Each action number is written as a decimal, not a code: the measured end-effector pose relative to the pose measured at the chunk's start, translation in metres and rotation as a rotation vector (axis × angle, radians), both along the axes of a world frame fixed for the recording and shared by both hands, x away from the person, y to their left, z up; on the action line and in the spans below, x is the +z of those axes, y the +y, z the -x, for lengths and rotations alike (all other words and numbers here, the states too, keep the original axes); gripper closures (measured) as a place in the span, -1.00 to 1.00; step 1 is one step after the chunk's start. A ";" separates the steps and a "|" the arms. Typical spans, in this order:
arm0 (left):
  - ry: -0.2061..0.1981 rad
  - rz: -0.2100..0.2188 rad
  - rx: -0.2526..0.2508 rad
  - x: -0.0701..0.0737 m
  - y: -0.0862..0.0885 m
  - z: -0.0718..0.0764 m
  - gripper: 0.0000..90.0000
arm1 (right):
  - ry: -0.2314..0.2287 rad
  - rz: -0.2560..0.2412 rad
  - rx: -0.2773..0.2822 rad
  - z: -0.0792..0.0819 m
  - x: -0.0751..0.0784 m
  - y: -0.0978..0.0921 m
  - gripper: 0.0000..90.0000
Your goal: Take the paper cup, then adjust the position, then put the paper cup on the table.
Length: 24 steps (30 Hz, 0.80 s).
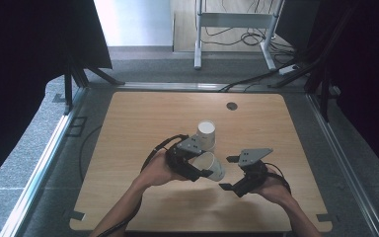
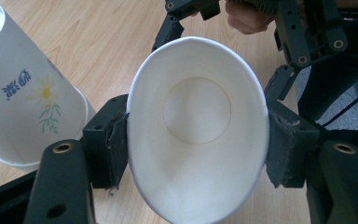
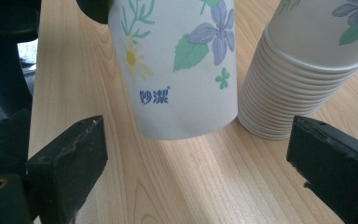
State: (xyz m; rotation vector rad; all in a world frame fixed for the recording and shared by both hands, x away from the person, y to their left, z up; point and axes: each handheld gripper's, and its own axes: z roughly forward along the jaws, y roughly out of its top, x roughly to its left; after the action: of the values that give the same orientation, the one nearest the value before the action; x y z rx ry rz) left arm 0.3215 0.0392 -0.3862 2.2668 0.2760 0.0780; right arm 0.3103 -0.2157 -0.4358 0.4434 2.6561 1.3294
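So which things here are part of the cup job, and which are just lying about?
In the job:
- paper cup, squeezed in the left gripper
- stack of cups, upside down on the table
- right gripper, open beside the cup

Lying about:
- metal frame
- floor cables

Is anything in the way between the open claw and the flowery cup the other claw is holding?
Nothing visible. The right claw is open, with only bare table between its jaws and the cup ahead. The stack of cups stands off to one side. The left claw squeezes the cup's sides.
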 end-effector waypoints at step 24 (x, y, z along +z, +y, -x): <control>-0.005 -0.087 0.064 0.008 0.011 -0.004 -0.27 | -0.029 0.052 -0.127 0.005 -0.006 -0.011 -0.97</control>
State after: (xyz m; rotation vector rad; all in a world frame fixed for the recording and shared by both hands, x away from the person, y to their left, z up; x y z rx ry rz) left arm 0.3256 0.0499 -0.3780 2.3432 0.3484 0.1318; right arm 0.3053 -0.2271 -0.4416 0.5706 2.5851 1.2180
